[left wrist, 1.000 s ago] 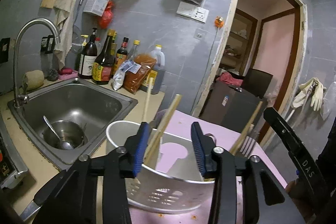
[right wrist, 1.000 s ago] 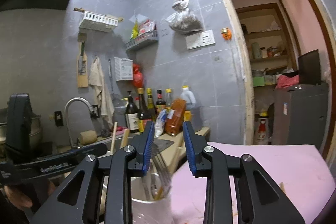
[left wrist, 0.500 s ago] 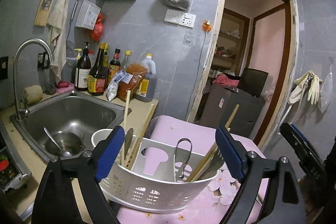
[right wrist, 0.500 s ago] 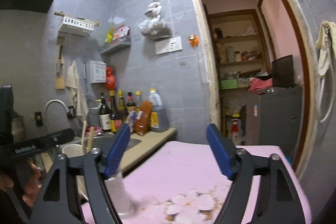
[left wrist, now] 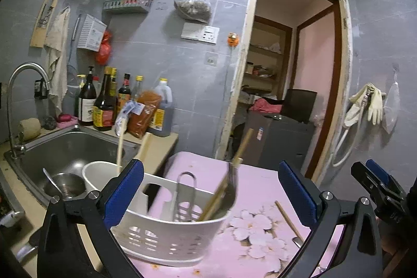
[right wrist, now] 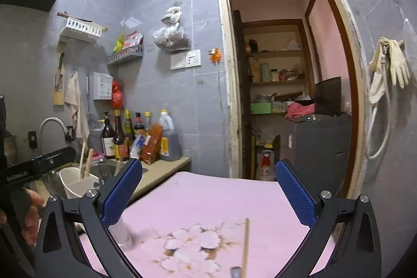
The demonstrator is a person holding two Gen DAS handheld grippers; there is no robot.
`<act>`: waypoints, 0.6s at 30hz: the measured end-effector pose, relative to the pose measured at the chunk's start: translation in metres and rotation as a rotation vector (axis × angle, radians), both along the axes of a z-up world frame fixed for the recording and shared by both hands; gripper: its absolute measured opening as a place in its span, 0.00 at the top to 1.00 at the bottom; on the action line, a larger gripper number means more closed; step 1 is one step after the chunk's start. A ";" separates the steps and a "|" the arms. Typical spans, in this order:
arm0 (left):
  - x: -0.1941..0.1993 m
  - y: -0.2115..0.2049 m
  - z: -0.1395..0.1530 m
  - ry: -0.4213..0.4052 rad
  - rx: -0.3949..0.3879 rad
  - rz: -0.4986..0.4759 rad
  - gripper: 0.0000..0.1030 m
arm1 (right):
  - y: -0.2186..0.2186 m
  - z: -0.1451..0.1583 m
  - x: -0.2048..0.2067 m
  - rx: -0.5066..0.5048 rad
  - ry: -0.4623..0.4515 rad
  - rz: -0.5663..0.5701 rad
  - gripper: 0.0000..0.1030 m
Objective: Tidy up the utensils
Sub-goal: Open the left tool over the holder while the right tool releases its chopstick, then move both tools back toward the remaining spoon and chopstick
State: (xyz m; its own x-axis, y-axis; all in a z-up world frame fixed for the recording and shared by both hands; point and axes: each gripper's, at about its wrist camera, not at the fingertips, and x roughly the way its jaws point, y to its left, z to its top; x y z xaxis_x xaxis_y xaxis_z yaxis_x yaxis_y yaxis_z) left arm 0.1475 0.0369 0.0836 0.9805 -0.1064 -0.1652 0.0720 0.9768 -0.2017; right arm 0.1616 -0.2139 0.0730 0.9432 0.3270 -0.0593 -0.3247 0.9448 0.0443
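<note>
A white slotted utensil holder (left wrist: 166, 236) stands on the pink flowered table (left wrist: 263, 189). It holds metal tongs (left wrist: 185, 194), a wood-handled fork (left wrist: 230, 186) and wooden sticks (left wrist: 120, 145) in its round cup. My left gripper (left wrist: 211, 196) is wide open and empty, just in front of the holder. My right gripper (right wrist: 208, 196) is wide open and empty above the table; it also shows at the right edge of the left wrist view (left wrist: 378, 184). A wood-handled utensil (right wrist: 244, 244) lies on the table between its fingers, also in the left wrist view (left wrist: 288, 222). The holder shows at the left (right wrist: 75, 184).
A steel sink (left wrist: 67, 147) with a bowl and ladle (left wrist: 63, 185) lies left of the table. Sauce bottles (left wrist: 104, 103) line the counter by the grey wall. An open doorway (left wrist: 289, 85) is behind the table. Gloves (left wrist: 365, 103) hang on the right wall.
Both grippers have opened wide and drawn back from the holder. The fork with the wooden handle now stands in the holder's right compartment. The right gripper swung right, over the table.
</note>
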 end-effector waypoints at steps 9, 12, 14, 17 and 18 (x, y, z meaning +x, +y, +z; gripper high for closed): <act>-0.005 -0.035 -0.009 0.006 0.038 -0.064 0.02 | -0.033 -0.009 -0.008 -0.022 0.030 -0.072 0.00; -0.006 -0.045 -0.015 0.019 0.035 -0.082 0.02 | -0.040 -0.015 -0.009 -0.041 0.054 -0.084 0.00; -0.006 -0.051 -0.019 0.034 0.033 -0.093 0.02 | -0.044 -0.020 -0.010 -0.058 0.073 -0.092 0.00; -0.006 -0.060 -0.027 0.061 0.033 -0.107 0.02 | -0.050 -0.028 -0.009 -0.082 0.107 -0.104 0.00; -0.005 -0.063 -0.030 0.076 0.033 -0.117 0.02 | -0.052 -0.031 -0.008 -0.091 0.126 -0.105 0.00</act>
State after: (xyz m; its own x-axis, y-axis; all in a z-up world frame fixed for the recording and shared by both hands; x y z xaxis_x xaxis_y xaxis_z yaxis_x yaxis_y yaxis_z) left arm 0.1423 -0.0262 0.0538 0.9464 -0.2124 -0.2435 0.1715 0.9689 -0.1785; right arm 0.1541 -0.2664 0.0417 0.9551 0.2154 -0.2035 -0.2218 0.9751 -0.0089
